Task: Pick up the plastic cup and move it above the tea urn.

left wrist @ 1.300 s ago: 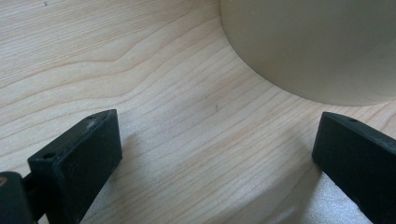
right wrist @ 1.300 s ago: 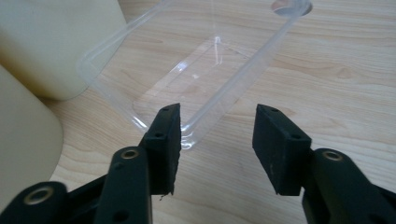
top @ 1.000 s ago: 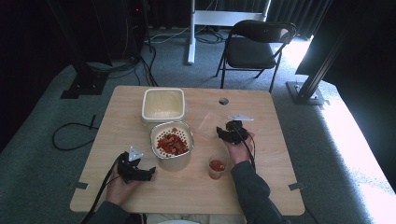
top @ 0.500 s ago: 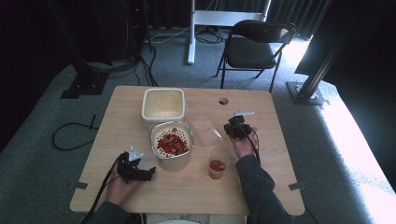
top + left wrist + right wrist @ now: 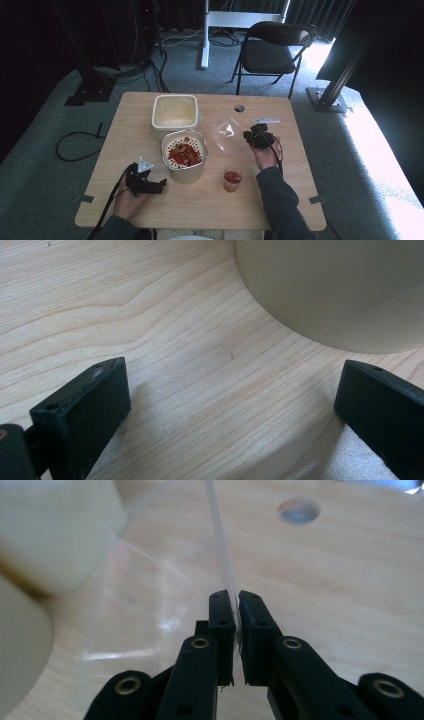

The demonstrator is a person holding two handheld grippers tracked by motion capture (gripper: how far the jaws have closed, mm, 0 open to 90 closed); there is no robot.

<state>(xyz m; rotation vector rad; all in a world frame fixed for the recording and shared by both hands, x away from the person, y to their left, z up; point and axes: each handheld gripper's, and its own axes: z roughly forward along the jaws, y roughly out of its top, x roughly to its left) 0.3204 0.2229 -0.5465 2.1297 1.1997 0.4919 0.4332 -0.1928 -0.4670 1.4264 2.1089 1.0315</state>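
Lid [image 5: 226, 131], the clear plastic one, sits right of the middle of the wooden table [image 5: 300, 165], pinched at its edge by the right gripper [image 5: 250, 136]. Starting from the left, the left gripper [image 5: 161, 183] rests on the table with its jaws wide apart and nothing in them, just beside the round tub [image 5: 184, 154] of red bits. Behind that tub stands a square cream tub [image 5: 174, 112]. The lid comes next, tilted up on its edge, with its flat side facing the tubs and its length running away from the person. The right gripper's jaws have just been closing, and in the right gripper view they squeeze the thin rim [image 5: 226, 587]. A small cup [image 5: 232, 178] of red stuff stands nearer the person. A hole [image 5: 239, 108] is behind.
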